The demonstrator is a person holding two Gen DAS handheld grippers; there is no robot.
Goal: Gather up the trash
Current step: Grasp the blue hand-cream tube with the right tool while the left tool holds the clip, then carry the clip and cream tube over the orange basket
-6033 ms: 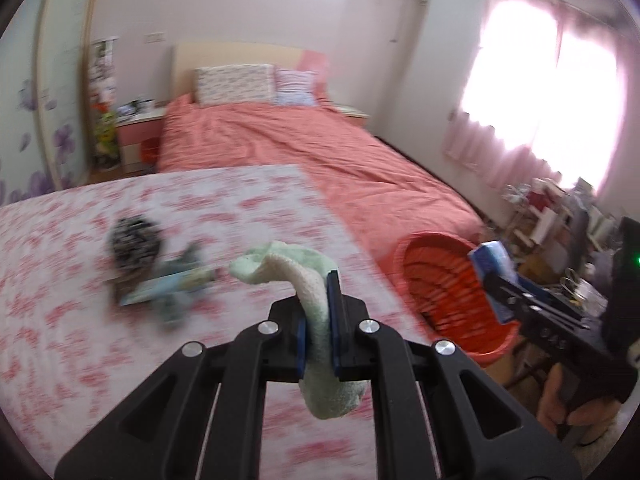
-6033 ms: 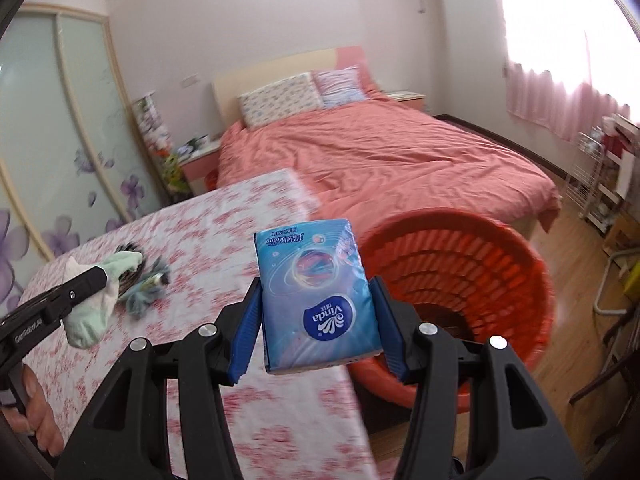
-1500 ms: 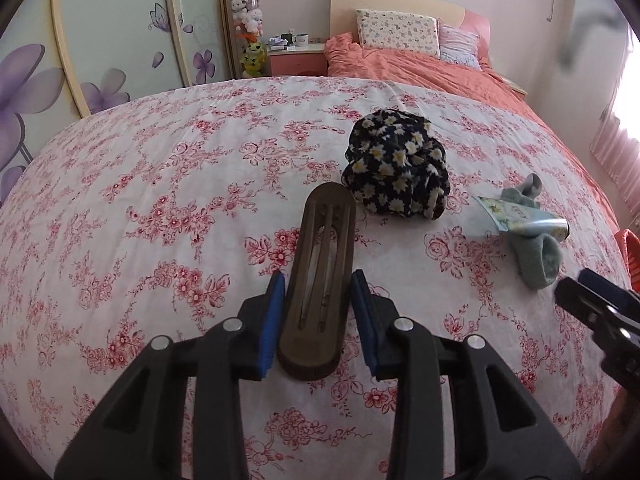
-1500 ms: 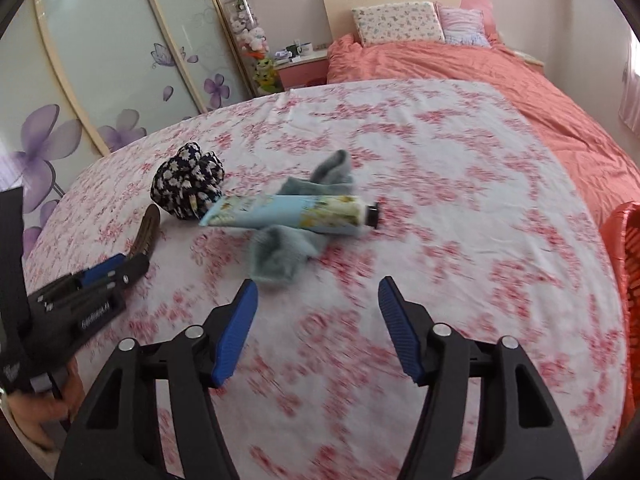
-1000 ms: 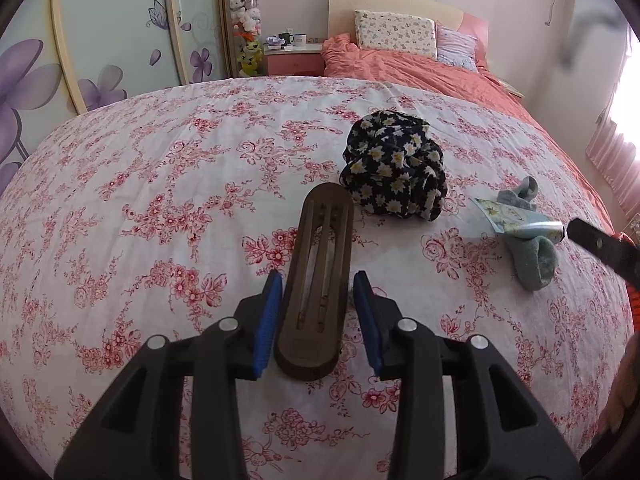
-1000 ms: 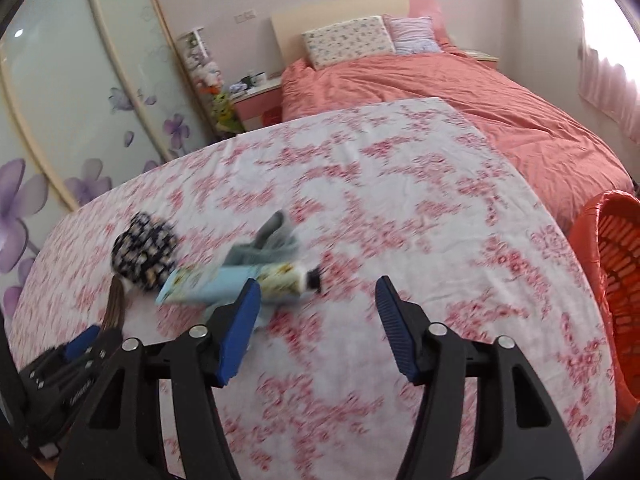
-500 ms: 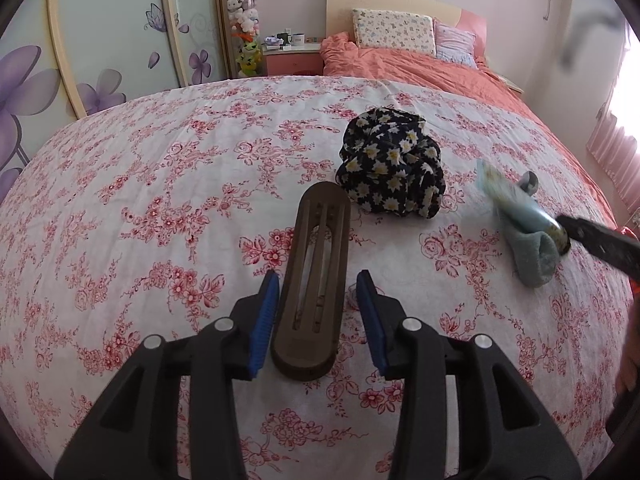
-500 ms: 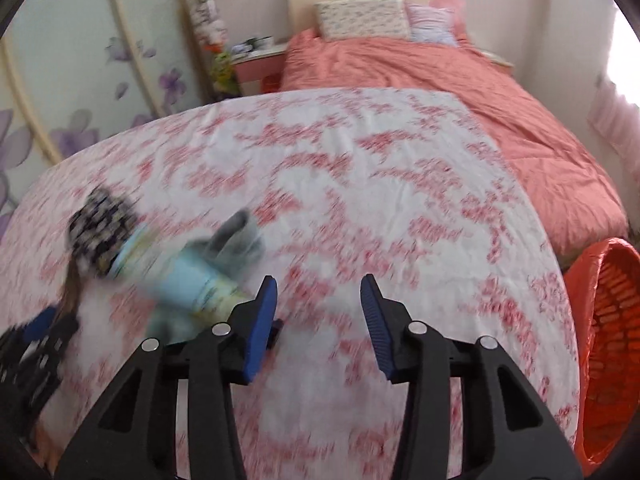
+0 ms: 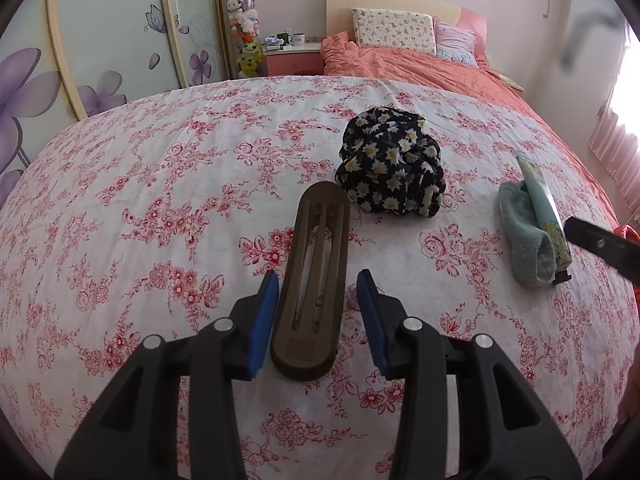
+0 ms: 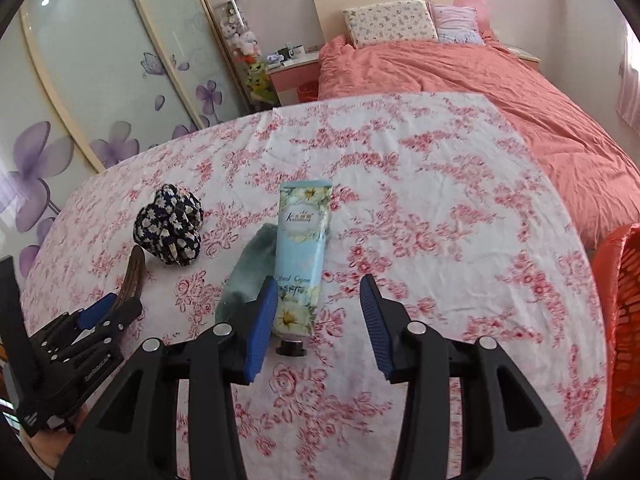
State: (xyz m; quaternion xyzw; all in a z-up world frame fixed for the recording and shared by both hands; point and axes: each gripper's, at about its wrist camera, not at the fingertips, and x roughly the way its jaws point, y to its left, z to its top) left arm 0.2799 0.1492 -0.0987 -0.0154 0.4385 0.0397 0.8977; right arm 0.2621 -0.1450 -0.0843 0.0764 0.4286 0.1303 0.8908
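A brown oblong comb-like piece lies flat on the floral sheet, its near end between the open jaws of my left gripper; the pads stand just off its sides. It shows edge-on in the right wrist view. A pale blue hand-cream tube lies on a grey-green sock; its capped end sits between the open jaws of my right gripper, close to the left pad. The tube and sock also show in the left wrist view.
A dark daisy-print cloth bundle sits behind the brown piece, also in the right wrist view. An orange laundry basket stands off the sheet's right edge. A coral bed and a pink nightstand lie beyond.
My right gripper has swung left and moved in over the hand-cream tube, which now lies between its jaws. The left gripper has stayed around the brown piece, jaws slightly wider.
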